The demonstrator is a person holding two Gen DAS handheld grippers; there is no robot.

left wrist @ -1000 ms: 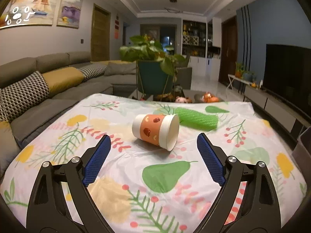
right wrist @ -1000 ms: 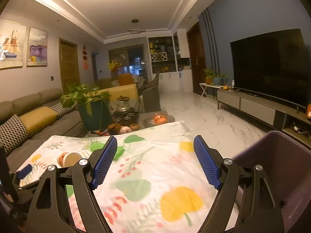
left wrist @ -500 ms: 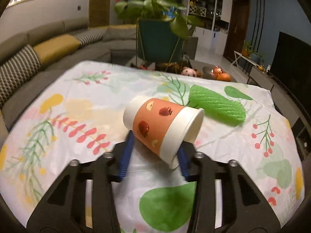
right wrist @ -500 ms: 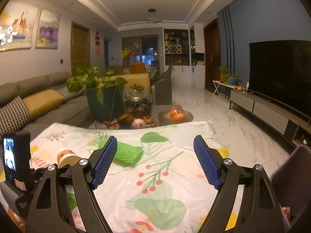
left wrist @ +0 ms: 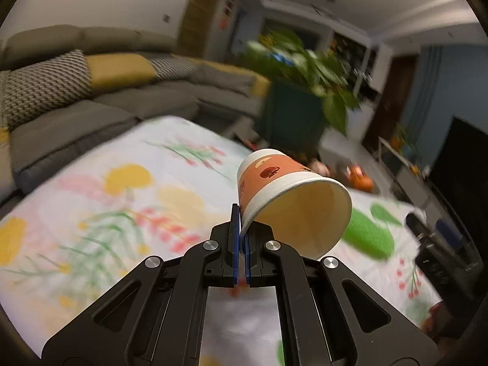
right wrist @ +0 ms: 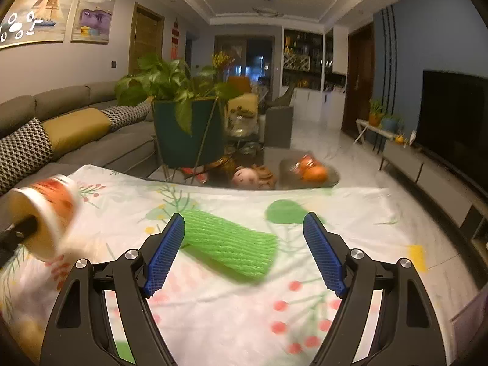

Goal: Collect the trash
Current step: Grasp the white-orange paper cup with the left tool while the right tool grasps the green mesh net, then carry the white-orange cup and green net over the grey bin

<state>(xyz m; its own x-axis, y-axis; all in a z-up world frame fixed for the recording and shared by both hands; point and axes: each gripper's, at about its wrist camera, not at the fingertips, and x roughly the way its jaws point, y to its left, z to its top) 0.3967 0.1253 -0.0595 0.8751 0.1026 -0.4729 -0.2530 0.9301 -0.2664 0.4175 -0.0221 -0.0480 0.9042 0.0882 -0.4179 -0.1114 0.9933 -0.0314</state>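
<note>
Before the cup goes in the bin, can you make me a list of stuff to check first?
1. Left tool pinching the paper cup rim: ok.
2. Cup lifted off the tablecloth: ok.
3. Cup empty inside: ok.
4. Grip firm enough for carrying: cannot tell, only the thin rim is pinched.
5. Right tool open and aimed at the green foam net: ok.
6. Bin location: cannot tell.

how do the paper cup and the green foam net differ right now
The paper cup is orange and white, stiff, pinched at its rim by the left gripper and off the cloth. The green foam net is soft mesh, lying flat and ungripped before the open right gripper.
</note>
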